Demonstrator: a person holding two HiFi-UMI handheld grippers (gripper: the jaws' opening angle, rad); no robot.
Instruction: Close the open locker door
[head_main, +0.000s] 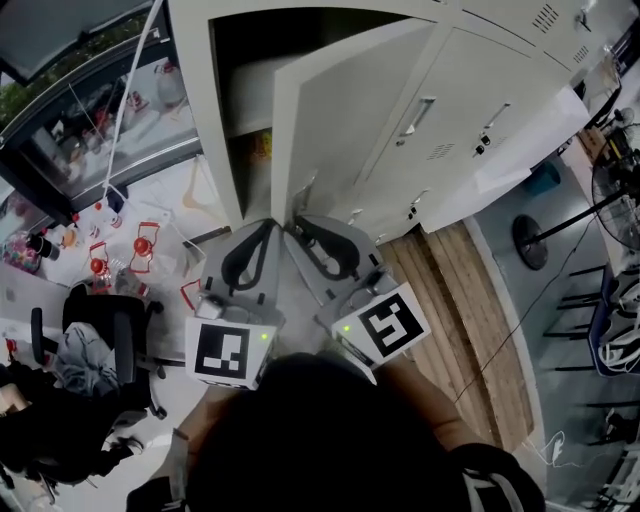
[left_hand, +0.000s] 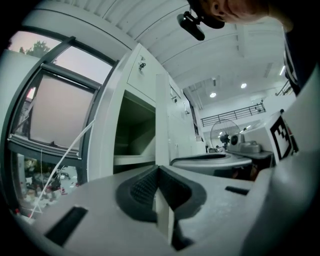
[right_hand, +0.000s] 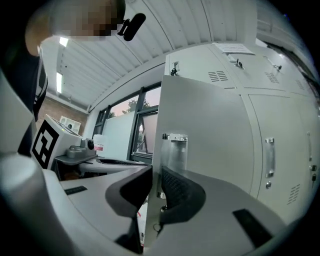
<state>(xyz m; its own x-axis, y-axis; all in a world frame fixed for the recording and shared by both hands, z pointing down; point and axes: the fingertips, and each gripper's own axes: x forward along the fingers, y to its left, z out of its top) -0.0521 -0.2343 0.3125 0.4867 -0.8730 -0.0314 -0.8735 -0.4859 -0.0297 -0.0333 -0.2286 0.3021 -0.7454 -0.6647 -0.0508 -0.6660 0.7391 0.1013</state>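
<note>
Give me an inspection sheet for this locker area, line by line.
Surface: pale floor, wood strip at right.
Job's things: locker door partly open.
Clutter: small red-topped items on floor at left.
Grippers: left gripper and right gripper each shut on the door's free edge.
Cables: white cord at left; thin cable on floor at right.
Surroundings: lockers, window, office chair, standing fan.

Left gripper (head_main: 272, 226): pale grey moulded shell, curved jaws lined with black ribbed pads (left_hand: 142, 189). Right gripper (head_main: 293, 231): same build. Each carries a white cube, left cube (head_main: 232, 352) and right cube (head_main: 390, 325), with a black square marker and a small green light. Dark top (head_main: 480, 480), white marking on sleeve.
</note>
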